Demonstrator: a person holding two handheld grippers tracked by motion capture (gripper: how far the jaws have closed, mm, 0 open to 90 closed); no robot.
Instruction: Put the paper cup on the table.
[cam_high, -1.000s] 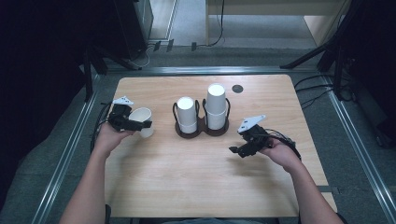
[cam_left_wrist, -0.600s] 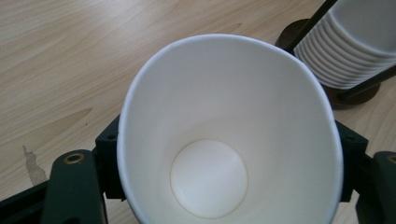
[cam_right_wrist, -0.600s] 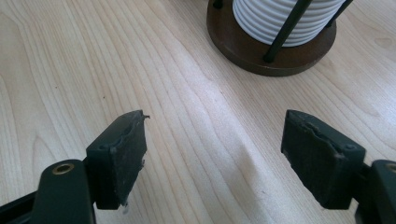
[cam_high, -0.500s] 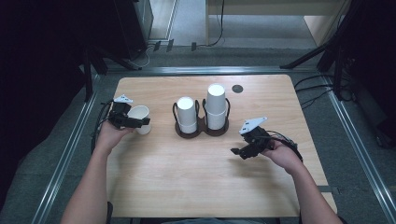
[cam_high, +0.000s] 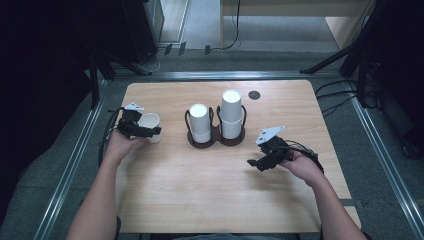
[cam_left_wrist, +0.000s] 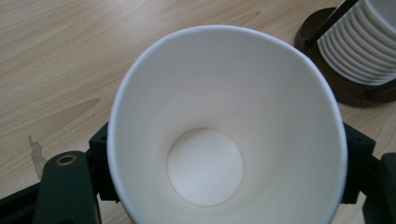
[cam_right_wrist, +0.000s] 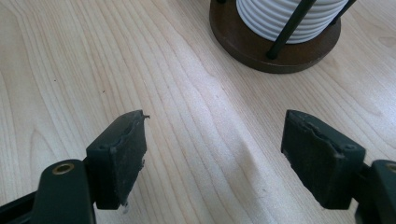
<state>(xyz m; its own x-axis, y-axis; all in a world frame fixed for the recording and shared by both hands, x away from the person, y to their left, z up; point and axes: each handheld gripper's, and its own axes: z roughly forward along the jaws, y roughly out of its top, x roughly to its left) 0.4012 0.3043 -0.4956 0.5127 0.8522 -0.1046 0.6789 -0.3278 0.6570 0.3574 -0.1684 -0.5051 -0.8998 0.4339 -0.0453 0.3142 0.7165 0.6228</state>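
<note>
The pale wooden table (cam_high: 215, 200) takes up most of the scene, sitting on a grey floor between metal rails (cam_high: 70, 165), with dark cables (cam_high: 345, 97) trailing off its right side. Near the far edge of the table there is a small dark round disc (cam_high: 254, 94). In the middle stands a dark brown double-ring cup holder with thin black wire uprights (cam_high: 216, 138), carrying two stacks of white paper cups turned upside down: the shorter stack (cam_high: 200, 122) on the left, the taller stack (cam_high: 231, 113) on the right. Nothing lies between the holder and either hand.

The left gripper (cam_high: 139, 129) is at the table's left side, near the holder, with a single white paper cup (cam_high: 150, 126) between its jaws. Its jaws have just been opening, and they stand wide on either side of the cup wall; whether the pads press on it, I cannot tell. The right gripper (cam_high: 259, 162) hovers over bare wood in front of the holder's right side, jaws spread wide with nothing between them.

The left gripper view looks straight into the cup's open mouth (cam_left_wrist: 229, 126), down to its round bottom, with the ribbed rims of a stack at the upper right corner. The right gripper view shows the two worn black pads (cam_right_wrist: 123, 149) apart over the wood grain and the holder's brown base (cam_right_wrist: 275, 49) just ahead.
</note>
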